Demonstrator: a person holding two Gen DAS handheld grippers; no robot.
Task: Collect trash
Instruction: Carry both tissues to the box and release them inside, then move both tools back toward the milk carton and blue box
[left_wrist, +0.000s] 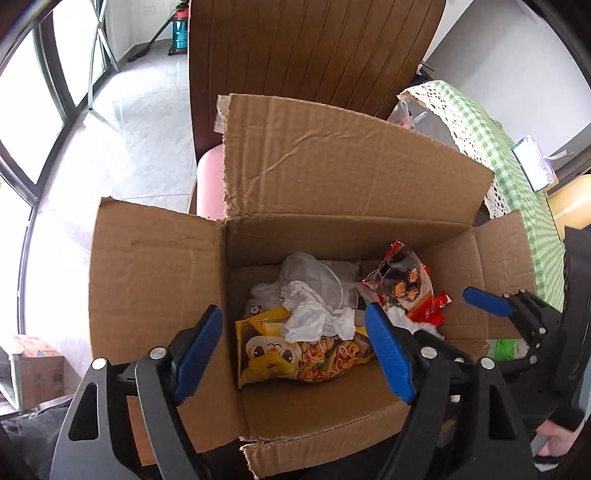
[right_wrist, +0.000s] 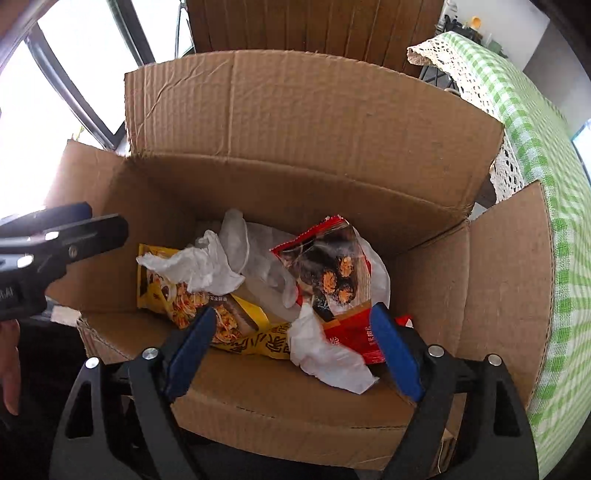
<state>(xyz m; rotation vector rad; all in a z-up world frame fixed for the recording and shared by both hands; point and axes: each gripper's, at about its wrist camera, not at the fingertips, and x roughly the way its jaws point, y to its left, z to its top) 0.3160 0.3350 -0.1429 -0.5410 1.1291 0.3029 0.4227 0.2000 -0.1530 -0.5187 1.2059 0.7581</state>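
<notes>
An open cardboard box (left_wrist: 332, 177) (right_wrist: 295, 122) holds trash: a yellow noodle wrapper (left_wrist: 295, 358) (right_wrist: 225, 314), crumpled white tissues (left_wrist: 317, 317) (right_wrist: 199, 269), clear plastic (right_wrist: 258, 258) and a red snack bag (left_wrist: 406, 284) (right_wrist: 332, 273). My left gripper (left_wrist: 295, 350) is open and empty above the box's near left side. My right gripper (right_wrist: 295, 350) is open and empty above the box's near edge. The right gripper's blue finger (left_wrist: 487, 301) shows at the right of the left wrist view. The left gripper (right_wrist: 62, 236) shows at the left of the right wrist view.
A table with a green checked cloth and lace trim (left_wrist: 517, 155) (right_wrist: 535, 147) stands right of the box. A brown wooden chair back (left_wrist: 314, 48) and pink seat (left_wrist: 210, 181) stand behind it. A small cardboard box (left_wrist: 37, 369) sits on the floor at left.
</notes>
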